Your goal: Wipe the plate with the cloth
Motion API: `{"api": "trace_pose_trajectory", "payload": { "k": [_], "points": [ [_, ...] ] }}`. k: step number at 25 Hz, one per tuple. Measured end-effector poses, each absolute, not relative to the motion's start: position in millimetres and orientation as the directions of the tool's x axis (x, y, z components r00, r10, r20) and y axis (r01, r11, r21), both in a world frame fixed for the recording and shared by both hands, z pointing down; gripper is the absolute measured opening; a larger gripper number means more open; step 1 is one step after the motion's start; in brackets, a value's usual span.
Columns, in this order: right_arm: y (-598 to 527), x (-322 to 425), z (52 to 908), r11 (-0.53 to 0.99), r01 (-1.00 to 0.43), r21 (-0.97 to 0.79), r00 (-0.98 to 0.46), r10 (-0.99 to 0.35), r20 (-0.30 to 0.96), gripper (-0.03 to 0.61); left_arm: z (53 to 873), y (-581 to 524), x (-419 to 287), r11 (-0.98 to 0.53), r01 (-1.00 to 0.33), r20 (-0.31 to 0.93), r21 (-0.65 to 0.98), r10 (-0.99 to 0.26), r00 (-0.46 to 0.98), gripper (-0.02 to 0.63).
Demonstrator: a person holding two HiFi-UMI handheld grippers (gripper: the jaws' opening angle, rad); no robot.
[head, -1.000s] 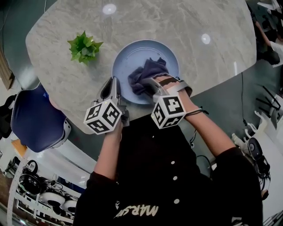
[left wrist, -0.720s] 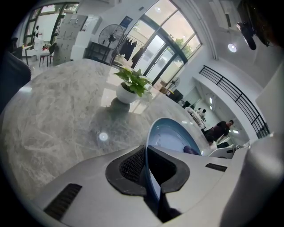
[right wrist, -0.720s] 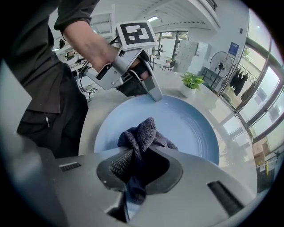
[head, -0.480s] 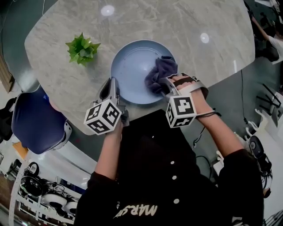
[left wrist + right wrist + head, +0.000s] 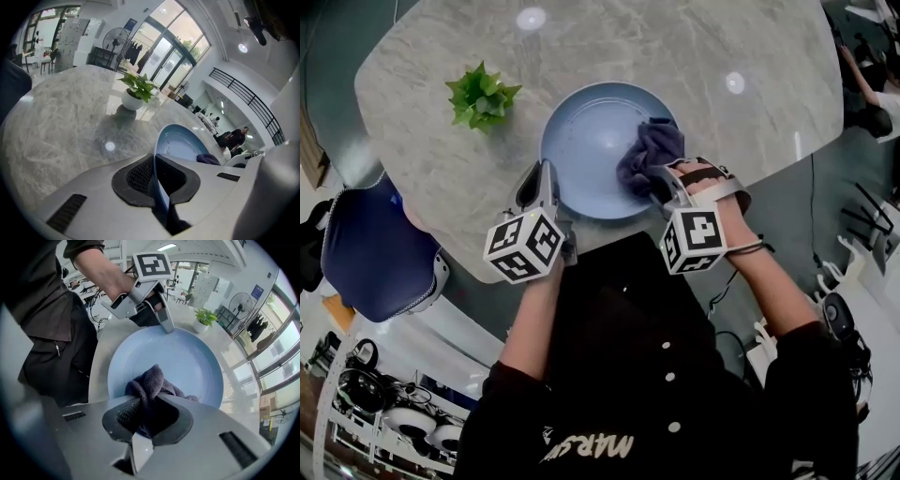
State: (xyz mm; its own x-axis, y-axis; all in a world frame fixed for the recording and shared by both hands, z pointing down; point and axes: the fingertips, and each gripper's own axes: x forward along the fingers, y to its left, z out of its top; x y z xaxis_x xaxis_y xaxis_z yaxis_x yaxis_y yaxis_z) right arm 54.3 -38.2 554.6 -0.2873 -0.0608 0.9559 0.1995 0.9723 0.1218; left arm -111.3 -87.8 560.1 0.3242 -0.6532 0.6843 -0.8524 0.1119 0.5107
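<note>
Table: a grey marbled top in a bright hall. The plate lies near the edge closest to the person, so I think a hard wipe pulled that way could drag it toward the drop.
Plate: pale blue and flat on the table. It looks smooth and likely to skid or turn if the hold on its rim gives.
Left gripper: its jaws are closed on the plate's near-left rim, with the thin edge pinched between the pads. The bite is narrow, so a sideways shove from the wiping could pop the rim out.
Right gripper: it is clamped on a bunch of the cloth and points steeply down over the plate's right side. If pressed too low, the hard jaw tips rather than fabric might scrape the glaze.
Cloth: dark, wadded and touching the plate's right part. Only a fold is gripped, so it could tug free. The small wad may also miss the bare left half.
Plant: a small plant, well apart to the left. Only a wide swing would endanger it.
</note>
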Motion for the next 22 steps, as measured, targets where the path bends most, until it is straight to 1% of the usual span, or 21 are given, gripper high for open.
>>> {"api": "trace_pose_trajectory", "payload": {
  "k": [2,5,8,14,22],
  "points": [
    [-42.5,40.4,540.1,0.979,0.145,0.144,-0.347,-0.086,0.934,0.034,559.4,-88.1,-111.4,0.109,-0.849,0.682,0.517,-0.652,0.332,0.032],
    [-47.8,6.6,517.0,0.991,0.024,0.133,-0.476,-0.106,0.873,0.033,559.1,-88.2,-111.4,0.114,-0.845,0.679,0.523,-0.654,0.333,0.032],
    [-44.3,-27.9,511.8,0.995,-0.023,0.099,-0.56,-0.094,0.823,0.034,560.0,-87.6,-111.5,0.114,-0.847,0.682,0.52,-0.652,0.331,0.032],
    [-17.6,-65.8,535.2,0.998,0.048,0.034,-0.58,0.0,0.815,0.034,559.3,-88.0,-111.4,0.117,-0.85,0.686,0.514,-0.651,0.325,0.032],
    [0.5,-63.4,550.9,0.989,0.147,0.033,-0.543,0.053,0.838,0.033,559.4,-89.3,-112.0,0.134,-0.854,0.693,0.502,-0.654,0.305,0.032]
  ]
}}
